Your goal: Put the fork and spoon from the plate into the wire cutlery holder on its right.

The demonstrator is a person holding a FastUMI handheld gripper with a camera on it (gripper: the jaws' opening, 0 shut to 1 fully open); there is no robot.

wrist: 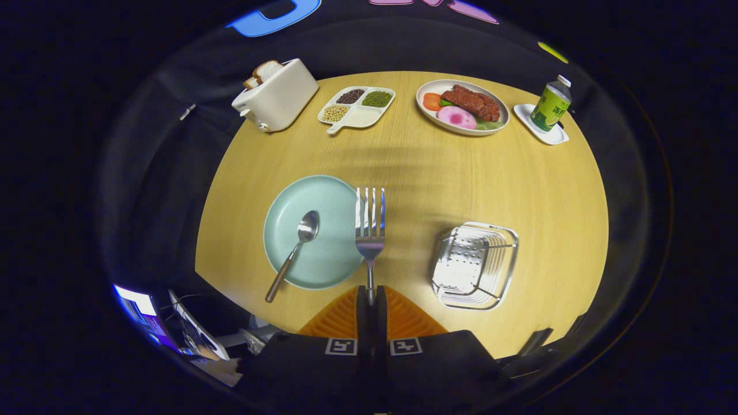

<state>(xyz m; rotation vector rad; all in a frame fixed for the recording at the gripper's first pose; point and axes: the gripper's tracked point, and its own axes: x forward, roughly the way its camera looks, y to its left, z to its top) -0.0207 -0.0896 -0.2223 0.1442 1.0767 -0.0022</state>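
On the desk (415,173) stand one green plate (323,202) and, to its right, one wire cutlery holder (475,265). One spoon (294,251) lies on the plate. The gripper (371,300) is closed tight on the handle of one fork (370,222), held above the plate's right edge.

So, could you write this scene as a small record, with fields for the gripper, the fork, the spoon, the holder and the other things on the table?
gripper: gripper, orange fingers closed on the fork's handle
fork: silver metal fork, held, tines pointing away, over the plate's right rim
spoon: silver metal spoon lying on the round pale green plate, handle past its near rim
holder: silver wire cutlery holder, right of the plate, nothing in it
table: round wooden table
far side: white toaster with bread, white divided dish, oval food plate, green bottle
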